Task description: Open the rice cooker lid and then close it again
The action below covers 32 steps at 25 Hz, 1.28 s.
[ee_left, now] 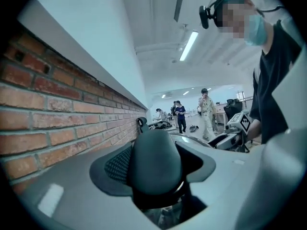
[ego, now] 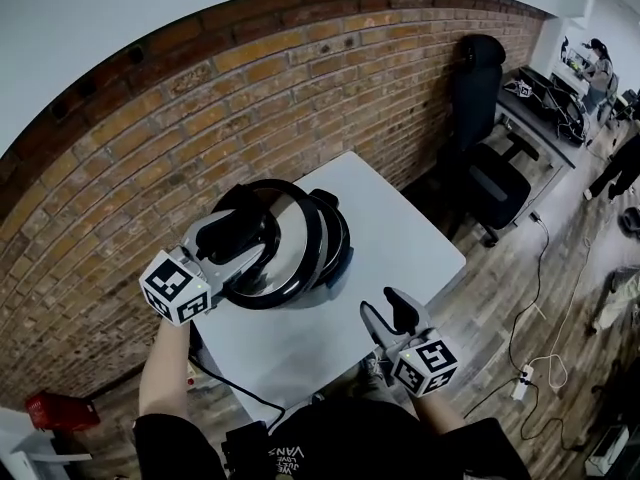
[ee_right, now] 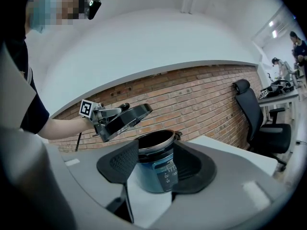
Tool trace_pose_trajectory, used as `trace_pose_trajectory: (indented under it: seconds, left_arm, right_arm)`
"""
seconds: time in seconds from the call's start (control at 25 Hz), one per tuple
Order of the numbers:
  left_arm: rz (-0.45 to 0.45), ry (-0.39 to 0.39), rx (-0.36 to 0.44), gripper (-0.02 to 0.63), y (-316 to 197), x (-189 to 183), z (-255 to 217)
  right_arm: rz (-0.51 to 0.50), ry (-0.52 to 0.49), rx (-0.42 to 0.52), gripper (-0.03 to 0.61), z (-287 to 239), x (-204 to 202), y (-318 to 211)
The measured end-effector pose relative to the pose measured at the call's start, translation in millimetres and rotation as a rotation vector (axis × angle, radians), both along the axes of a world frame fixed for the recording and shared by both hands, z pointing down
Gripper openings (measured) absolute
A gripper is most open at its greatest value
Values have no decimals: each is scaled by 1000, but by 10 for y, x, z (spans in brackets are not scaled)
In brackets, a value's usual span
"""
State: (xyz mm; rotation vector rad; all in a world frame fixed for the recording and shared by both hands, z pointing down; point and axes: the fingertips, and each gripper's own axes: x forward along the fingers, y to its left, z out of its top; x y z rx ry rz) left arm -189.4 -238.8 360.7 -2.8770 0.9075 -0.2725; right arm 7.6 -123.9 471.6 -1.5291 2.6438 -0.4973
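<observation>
Open step looks done: left gripper (ego: 243, 236) is clamped on the lid (ee_right: 125, 117) by its knob (ee_left: 154, 164), holding it clear above the rice cooker (ee_right: 156, 163) on the table (ego: 410, 238). Right gripper (ego: 389, 314) is spread, empty, well short of the pot. The lid is a disc with no real long axis. It's tilted, underside facing down toward the pot. Next: level it, centre it on the rim, lower.

Clearance at the cooker (ee_right: 156, 170)
I see the tilted lid (ego: 283, 246) partly over it; the bench (ego: 410, 238) to its right is free.
</observation>
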Motion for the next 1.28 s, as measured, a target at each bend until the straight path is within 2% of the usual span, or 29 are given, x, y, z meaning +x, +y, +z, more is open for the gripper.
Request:
trace_pose_trajectory:
  seconds: [0.4,0.68,0.88,1.28]
  left_arm:
    - [-260,118,-42,279,693,-943,188]
    - [-345,140,-41,280,1124,-1396,375]
    - [-419,178,-62,279,1347,-1586,458]
    - [-458,221,-92,279,1624,-1640,689]
  right_arm:
    - [-51,-10,26,218,-31,-478,252]
    - [-73,-4,31,218,-8,-765,423]
    - [-67,-5,31,218,17,-874,496]
    - [-44,-11,29,218,46,-871,601]
